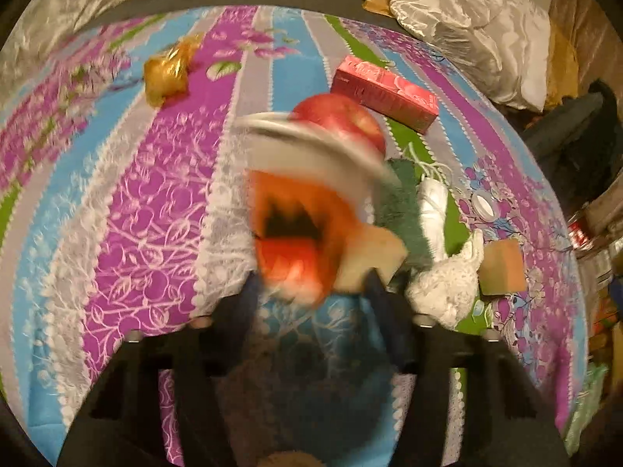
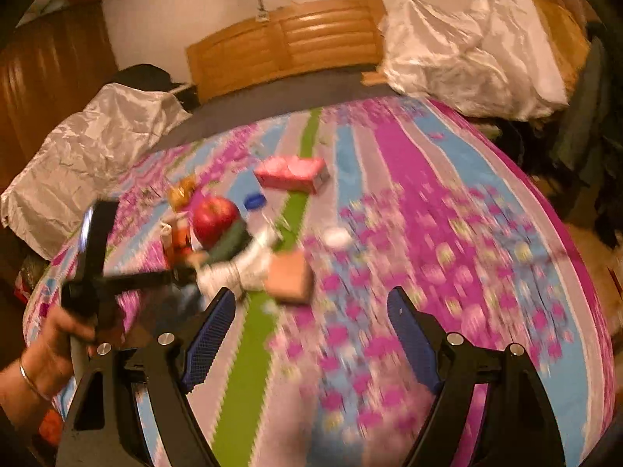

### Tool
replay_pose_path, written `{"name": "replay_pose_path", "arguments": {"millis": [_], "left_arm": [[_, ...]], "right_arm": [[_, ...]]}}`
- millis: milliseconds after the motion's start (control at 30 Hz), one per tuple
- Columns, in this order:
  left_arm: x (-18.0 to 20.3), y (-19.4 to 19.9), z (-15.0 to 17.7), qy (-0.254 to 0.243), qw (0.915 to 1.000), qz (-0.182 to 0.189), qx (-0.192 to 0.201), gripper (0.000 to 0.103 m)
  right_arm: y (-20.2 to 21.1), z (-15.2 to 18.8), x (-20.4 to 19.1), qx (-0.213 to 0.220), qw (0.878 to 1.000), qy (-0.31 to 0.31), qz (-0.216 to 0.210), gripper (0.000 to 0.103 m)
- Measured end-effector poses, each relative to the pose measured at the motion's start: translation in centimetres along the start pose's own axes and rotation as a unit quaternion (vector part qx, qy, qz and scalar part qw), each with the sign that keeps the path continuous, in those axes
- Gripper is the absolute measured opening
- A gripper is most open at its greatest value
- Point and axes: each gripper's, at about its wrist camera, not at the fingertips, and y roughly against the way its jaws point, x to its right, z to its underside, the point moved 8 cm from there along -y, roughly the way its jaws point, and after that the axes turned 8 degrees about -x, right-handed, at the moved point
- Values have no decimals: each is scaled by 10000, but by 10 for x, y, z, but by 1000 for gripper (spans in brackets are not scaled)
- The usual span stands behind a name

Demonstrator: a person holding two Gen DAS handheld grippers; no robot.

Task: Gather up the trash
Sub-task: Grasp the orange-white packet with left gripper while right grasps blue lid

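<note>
My left gripper (image 1: 311,284) is shut on a blurred orange and white cup-like container (image 1: 296,210), held above the striped floral bedspread (image 1: 136,202). Behind it lie a red apple (image 1: 342,116), a pink carton (image 1: 385,93) and a yellow crumpled wrapper (image 1: 167,72). To its right are a green cloth (image 1: 405,210), white crumpled paper (image 1: 447,284), a tan sponge block (image 1: 504,268) and a white lid (image 1: 483,204). My right gripper (image 2: 311,330) is open and empty over the bedspread (image 2: 428,233), near the sponge block (image 2: 290,278). The left gripper (image 2: 183,268), the apple (image 2: 214,220) and the carton (image 2: 292,173) show there too.
White satin pillows lie at the bed's far left (image 2: 89,148) and far right (image 2: 467,54). A wooden headboard (image 2: 288,39) stands behind. A blue cap (image 2: 254,201) lies near the apple. Dark clutter sits off the right edge (image 1: 576,132).
</note>
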Motion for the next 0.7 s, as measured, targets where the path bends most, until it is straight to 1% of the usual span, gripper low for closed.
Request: {"name": "replay_pose_path", "arguments": {"millis": [67, 133, 200, 233, 267, 300, 333, 367, 400, 433, 467, 533, 567, 600, 633, 667, 700], "left_arm": [[-8, 0, 1, 96, 10000, 19, 10, 27], [-15, 7, 2, 252, 9996, 78, 53, 24], [-22, 18, 0, 362, 9990, 144, 216, 24], [-29, 26, -1, 479, 9982, 151, 340, 29], [-36, 28, -3, 572, 9976, 108, 365, 56], [-44, 28, -4, 711, 9968, 32, 358, 75], [-51, 28, -6, 850, 9957, -7, 380, 91], [-60, 27, -9, 968, 9944, -21, 420, 91], [-67, 24, -11, 1033, 9939, -47, 374, 91], [-72, 22, -14, 1096, 9933, -42, 351, 91], [-78, 18, -16, 1201, 9923, -6, 315, 91], [-84, 12, -18, 1404, 9898, 105, 206, 91], [-85, 12, -19, 1396, 9899, 98, 228, 89], [-84, 12, -20, 1328, 9908, 81, 253, 87], [-81, 11, -21, 1230, 9921, 54, 253, 84], [-81, 10, -21, 1205, 9924, 15, 265, 83], [-81, 9, -22, 1200, 9924, -16, 287, 83]], "right_arm": [[-17, -29, -12, 33, 9998, 35, -207, 81], [-35, -53, -23, -17, 9992, 88, -384, 80], [-62, -78, -37, -172, 9982, 135, -556, 80], [-78, -90, -43, -269, 9973, 94, -671, 80], [-93, -102, -49, -333, 9966, 29, -757, 79], [-110, -111, -54, -477, 9952, -30, -854, 78], [-126, -118, -59, -621, 9939, -92, -912, 75], [-146, -124, -62, -798, 9924, -191, -912, 65], [-162, -128, -64, -951, 9910, -255, -906, 59], [-183, -132, -67, -1168, 9886, -355, -882, 58], [-200, -136, -69, -1295, 9871, -439, -828, 56], [-223, -139, -77, -1441, 9851, -443, -824, 56], [-235, -145, -82, -1459, 9862, -386, -685, 57], [-244, -147, -85, -1506, 9865, -306, -564, 60], [-255, -147, -89, -1631, 9854, -210, -441, 63], [-270, -146, -92, -1858, 9823, -110, -200, 63], [-279, -144, -92, -1996, 9799, -63, -31, 63]]}}
